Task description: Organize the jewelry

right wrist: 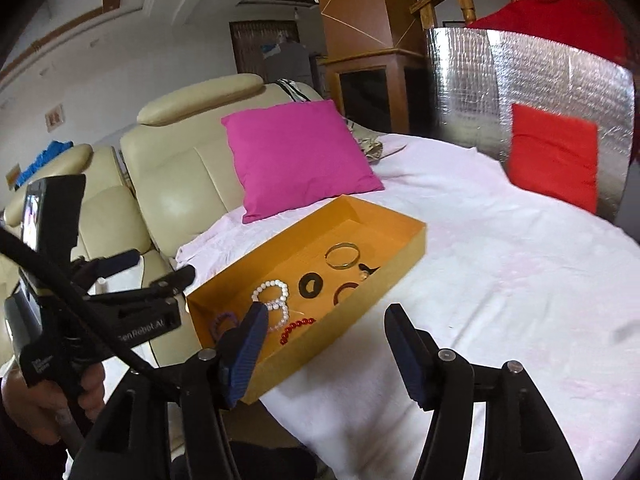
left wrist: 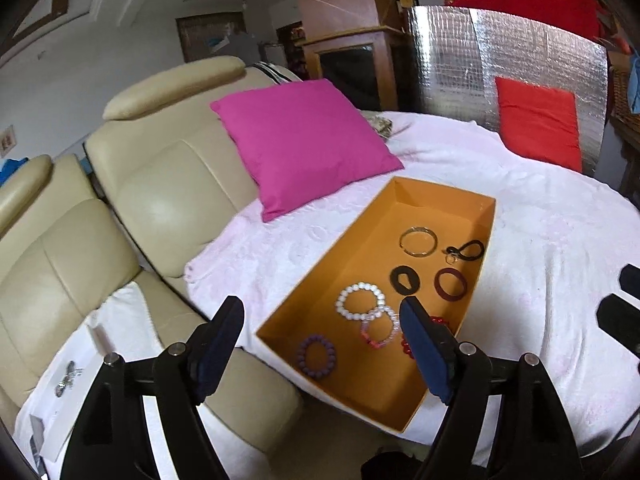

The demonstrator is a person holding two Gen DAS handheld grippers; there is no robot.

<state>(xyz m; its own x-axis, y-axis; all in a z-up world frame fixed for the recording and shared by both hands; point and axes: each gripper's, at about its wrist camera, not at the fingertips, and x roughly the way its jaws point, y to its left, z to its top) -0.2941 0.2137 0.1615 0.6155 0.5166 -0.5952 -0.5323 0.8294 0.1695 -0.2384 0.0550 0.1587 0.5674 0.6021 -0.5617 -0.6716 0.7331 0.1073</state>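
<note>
From my left claw (left wrist: 322, 344), jaws apart and empty, the orange box (left wrist: 348, 256) sits just ahead; dipping carelessly could snag the white bead bracelet (left wrist: 360, 300). From my right claw (right wrist: 326, 344), likewise apart and empty, the box lies ahead-left; I might clip its wall.

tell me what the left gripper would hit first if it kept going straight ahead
Probably the orange cardboard box, near the white bead bracelet between the left gripper fingers' line; depth is unclear.
</note>
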